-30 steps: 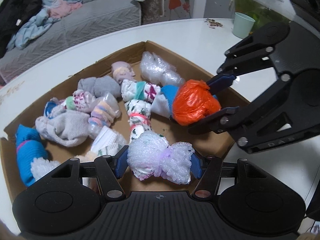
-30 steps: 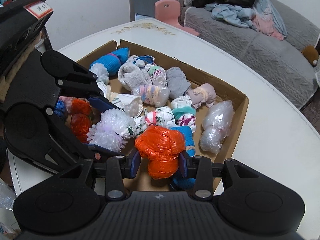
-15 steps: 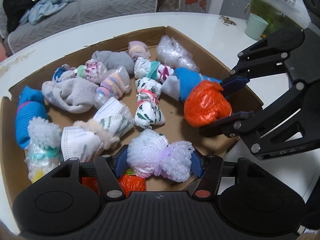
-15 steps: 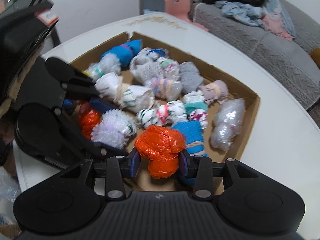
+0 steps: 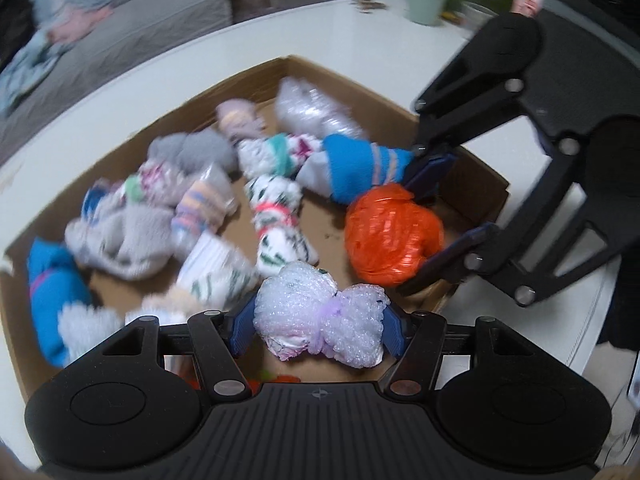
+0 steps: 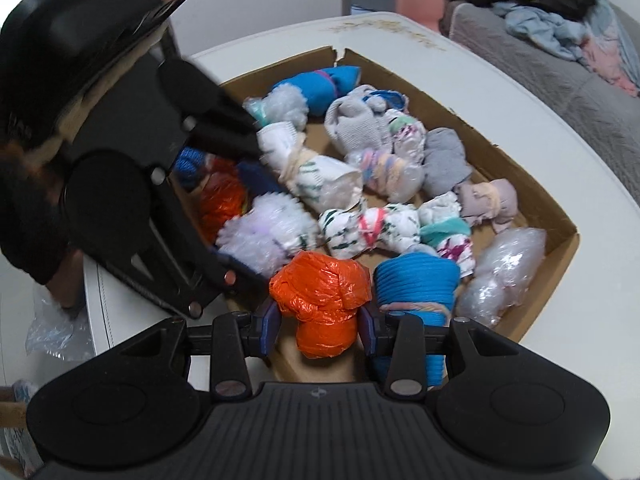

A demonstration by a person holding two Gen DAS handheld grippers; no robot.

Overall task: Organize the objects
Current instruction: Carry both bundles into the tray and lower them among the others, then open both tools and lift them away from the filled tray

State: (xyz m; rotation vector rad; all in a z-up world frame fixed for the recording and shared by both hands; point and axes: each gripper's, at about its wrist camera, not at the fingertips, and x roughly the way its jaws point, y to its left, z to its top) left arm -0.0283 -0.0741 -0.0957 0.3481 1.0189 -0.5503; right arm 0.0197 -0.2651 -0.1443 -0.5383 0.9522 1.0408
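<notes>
The orange bundle (image 6: pixel 320 304), crinkly plastic tied into a knob, sits pinched between the fingers (image 6: pixel 273 326) of the right gripper (image 6: pixel 320 326), held over the near corner of the box (image 6: pixel 560 240). Just beside it, the left gripper (image 5: pixel 320 330) grips a white foam bundle (image 5: pixel 320 320) end to end, its blue pads pressing on both puffy lobes, also over the box's near edge. Both pairs of fingers are closed on their loads, the right pair narrow, the left about half spread around the wider foam.

Below and beyond them the box is crowded: a blue sock roll (image 6: pixel 416 288) right next to the orange bundle, a white patterned roll (image 6: pixel 368 232), a grey roll (image 6: pixel 444 160), a clear plastic bundle (image 6: pixel 504 272) in the corner, and a second orange bundle (image 6: pixel 220 204) partly hidden behind the left gripper. The box rests on a white surface (image 6: pixel 580 160), with a green cup (image 5: pixel 426 0) far off.

The risks I see from here: the two grippers are close together, and a careless swing could knock one against the other. The orange plastic looks slick and squashy, so it could slide out of that narrow pinch. The foam is held by its soft ends and might pop free if it is turned sharply. With so little bare cardboard, either bundle could land on a neighbour and roll out over the low wall.
</notes>
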